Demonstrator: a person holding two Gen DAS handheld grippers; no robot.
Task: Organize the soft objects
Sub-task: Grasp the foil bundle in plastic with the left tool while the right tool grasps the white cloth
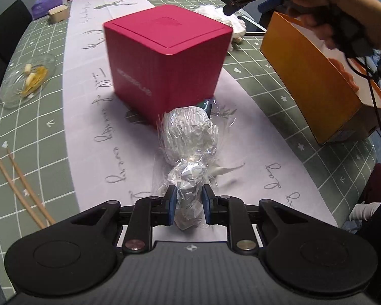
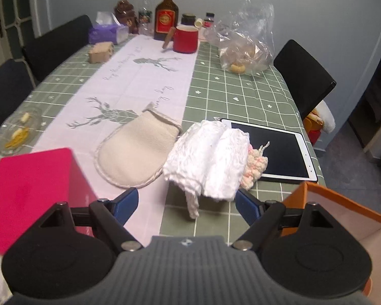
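Note:
My left gripper (image 1: 189,198) is shut on the neck of a silvery-white crumpled bundle wrapped in clear plastic (image 1: 188,132), which lies on the white runner in front of a pink cube box (image 1: 165,53). My right gripper (image 2: 186,203) is open and empty, above the table just short of a white crumpled cloth (image 2: 208,157). A beige mitt (image 2: 137,152) lies left of the cloth, and a pink-white knitted piece (image 2: 256,167) peeks out on its right. An orange open box (image 1: 315,81) stands at the right; it also shows in the right wrist view (image 2: 343,218).
A tablet (image 2: 274,150) lies behind the cloth. A glass dish with scraps (image 1: 28,78) and chopsticks (image 1: 25,190) lie at the left. A red mug (image 2: 185,38), bottle (image 2: 166,12), tissue box (image 2: 108,33) and plastic bag (image 2: 243,43) stand at the far end.

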